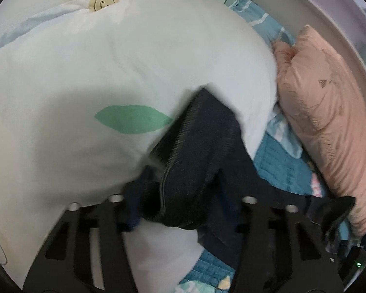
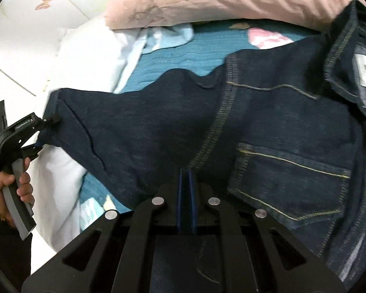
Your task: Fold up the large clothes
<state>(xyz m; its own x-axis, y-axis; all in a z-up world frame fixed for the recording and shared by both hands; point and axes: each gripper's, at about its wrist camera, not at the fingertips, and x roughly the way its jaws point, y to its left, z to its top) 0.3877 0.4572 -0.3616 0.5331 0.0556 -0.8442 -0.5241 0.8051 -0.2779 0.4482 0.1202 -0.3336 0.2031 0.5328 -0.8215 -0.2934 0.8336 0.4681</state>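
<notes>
My left tool (image 2: 45, 131) grips the leg end of the dark jeans (image 2: 268, 131), my right tool (image 2: 186, 178) is clenched on their seat seam, jeans stretched over the teal bedspread (image 2: 183, 56) beside the white pillow (image 1: 134, 61).

Dark indigo jeans (image 2: 268, 127) carry yellow-tan contrast stitching along seams and back pocket, with a white label at 2 o'clock. The white pillow (image 1: 109, 73) bears a green leaf print. The pink pillow (image 1: 329, 122) lies at 3 o'clock. The quilt (image 2: 173, 61) is teal.
</notes>
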